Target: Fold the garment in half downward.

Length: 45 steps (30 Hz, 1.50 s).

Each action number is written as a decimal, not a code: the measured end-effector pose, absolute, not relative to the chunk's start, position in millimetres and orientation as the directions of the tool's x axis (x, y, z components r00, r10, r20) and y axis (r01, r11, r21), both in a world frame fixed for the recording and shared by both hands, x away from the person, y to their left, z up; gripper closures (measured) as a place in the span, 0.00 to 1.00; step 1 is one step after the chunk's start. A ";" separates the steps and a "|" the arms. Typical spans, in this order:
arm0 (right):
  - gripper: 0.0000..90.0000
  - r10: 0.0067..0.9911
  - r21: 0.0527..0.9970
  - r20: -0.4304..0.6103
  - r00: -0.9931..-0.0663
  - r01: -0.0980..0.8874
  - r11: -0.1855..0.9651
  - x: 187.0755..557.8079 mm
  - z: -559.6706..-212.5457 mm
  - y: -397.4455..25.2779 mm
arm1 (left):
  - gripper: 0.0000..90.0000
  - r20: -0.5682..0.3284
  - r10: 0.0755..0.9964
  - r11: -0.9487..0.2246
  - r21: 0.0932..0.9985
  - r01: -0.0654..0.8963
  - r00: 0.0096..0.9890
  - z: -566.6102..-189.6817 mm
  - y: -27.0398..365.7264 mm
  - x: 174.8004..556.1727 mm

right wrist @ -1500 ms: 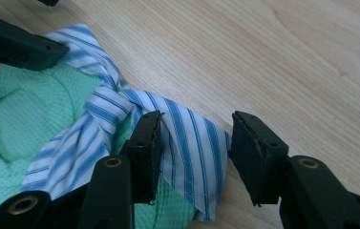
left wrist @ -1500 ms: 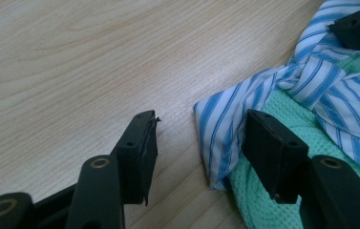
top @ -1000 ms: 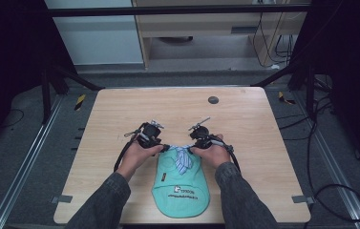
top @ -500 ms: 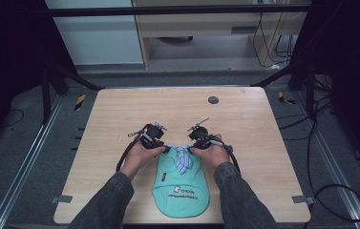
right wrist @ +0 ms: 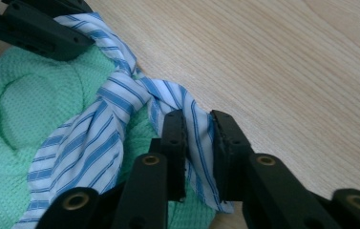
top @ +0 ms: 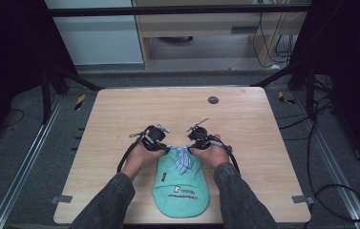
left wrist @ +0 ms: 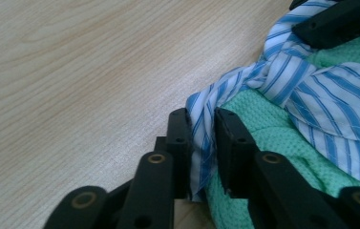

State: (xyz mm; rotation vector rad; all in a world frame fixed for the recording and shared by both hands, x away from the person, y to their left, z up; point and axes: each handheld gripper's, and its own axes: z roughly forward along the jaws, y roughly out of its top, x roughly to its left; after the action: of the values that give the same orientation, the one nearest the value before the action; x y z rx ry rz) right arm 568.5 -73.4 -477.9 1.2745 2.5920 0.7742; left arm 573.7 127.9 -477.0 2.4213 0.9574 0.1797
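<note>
A mint-green knit cloth (top: 180,188) with dark lettering lies flat near the table's front edge. A blue-and-white striped band (top: 183,157) is knotted at its far end. My left gripper (top: 164,146) is shut on the left tail of the striped band (left wrist: 201,143). My right gripper (top: 190,146) is shut on the right tail (right wrist: 199,143). The knot (right wrist: 134,88) sits between the two grippers, and the green cloth (left wrist: 263,119) lies under it. In each gripper view the other gripper's black jaw shows at the top.
A wooden table (top: 120,114) carries the cloth; its far half is bare wood. A small dark round disc (top: 213,99) sits near the back edge. Metal frame rails and cables run along the floor on both sides.
Both hands and grippers have shifted slightly away from me, holding the striped band's tails. The cloth lies where it was.
</note>
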 end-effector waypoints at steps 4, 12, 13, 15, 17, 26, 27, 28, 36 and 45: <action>0.89 0.765 0.512 0.073 -0.640 0.682 0.522 566.7 -477.4 -71.8 | 0.92 -0.080 0.657 -0.609 0.529 0.591 0.749 -478.1 130.2 573.8; 0.91 0.729 0.535 0.064 -0.681 0.640 0.551 566.1 -474.1 -76.1 | 0.94 -0.078 0.620 -0.639 0.527 0.560 0.781 -473.3 133.2 574.9; 0.91 0.729 0.535 0.064 -0.681 0.640 0.551 566.1 -474.1 -76.1 | 0.94 -0.078 0.620 -0.639 0.527 0.560 0.781 -473.3 133.2 574.9; 0.91 0.716 0.537 0.057 -0.696 0.626 0.565 565.2 -471.2 -76.3 | 0.94 -0.065 0.607 -0.652 0.529 0.543 0.792 -470.0 133.2 573.5; 0.91 0.708 0.540 0.053 -0.704 0.617 0.573 563.4 -467.3 -76.1 | 0.94 -0.055 0.595 -0.663 0.532 0.527 0.802 -466.6 134.1 572.3; 0.91 0.672 0.573 0.028 -0.740 0.562 0.596 557.7 -453.7 -77.5 | 0.94 -0.033 0.573 -0.675 0.549 0.494 0.819 -453.1 138.3 568.8; 0.91 0.672 0.573 0.028 -0.740 0.562 0.596 557.7 -453.7 -77.5 | 0.94 -0.033 0.573 -0.675 0.549 0.494 0.819 -453.1 138.3 568.8; 0.91 0.671 0.585 0.028 -0.741 0.557 0.590 557.9 -451.8 -78.1 | 0.94 -0.033 0.574 -0.669 0.558 0.491 0.818 -451.0 139.9 569.6; 0.91 0.674 0.602 0.028 -0.738 0.551 0.578 557.9 -443.5 -78.6 | 0.94 -0.012 0.576 -0.665 0.574 0.477 0.817 -438.8 141.1 571.4; 0.91 0.673 0.630 0.013 -0.740 0.529 0.569 558.8 -428.9 -79.4 | 0.94 0.017 0.572 -0.670 0.586 0.455 0.820 -422.9 141.4 573.1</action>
State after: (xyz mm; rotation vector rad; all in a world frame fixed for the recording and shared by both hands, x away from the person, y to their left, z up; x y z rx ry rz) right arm 558.8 -79.4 -428.9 1.0024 2.5741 0.9204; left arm 573.1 141.4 -422.9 2.4213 0.7535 0.2664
